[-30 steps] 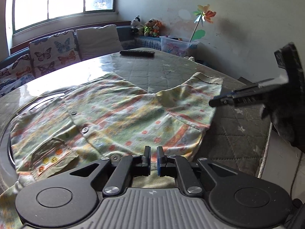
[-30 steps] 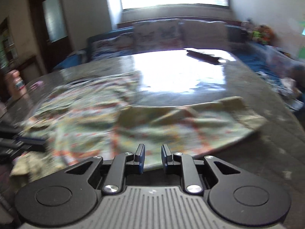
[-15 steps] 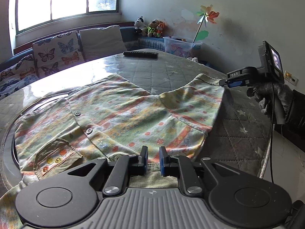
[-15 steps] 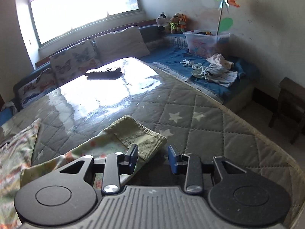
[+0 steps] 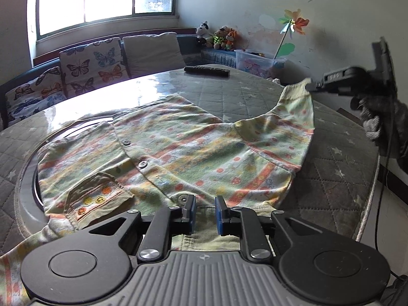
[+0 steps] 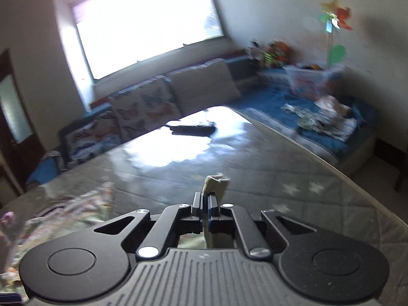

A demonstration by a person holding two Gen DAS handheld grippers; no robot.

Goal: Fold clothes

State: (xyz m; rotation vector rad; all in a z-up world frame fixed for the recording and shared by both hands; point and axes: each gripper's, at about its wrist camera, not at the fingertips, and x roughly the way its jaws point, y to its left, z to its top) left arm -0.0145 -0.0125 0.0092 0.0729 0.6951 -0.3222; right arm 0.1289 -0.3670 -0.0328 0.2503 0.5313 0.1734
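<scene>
Soft striped cotton shirt [image 5: 178,153] lies flat on the grey quilted table [image 5: 331,191], its sleeve lifted sideways. The right gripper [image 6: 205,201] pinches that sleeve's cuff [image 6: 215,182]; the left gripper [image 5: 203,213] waits open at the shirt's near hem

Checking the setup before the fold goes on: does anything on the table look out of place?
Only the black remote control lying on the far side of the grey quilted table cover, apart from the striped, dotted baby shirt. The right hand-held gripper is clamped on the shirt's ribbed cuff; nothing looks spilled or damaged.
</scene>
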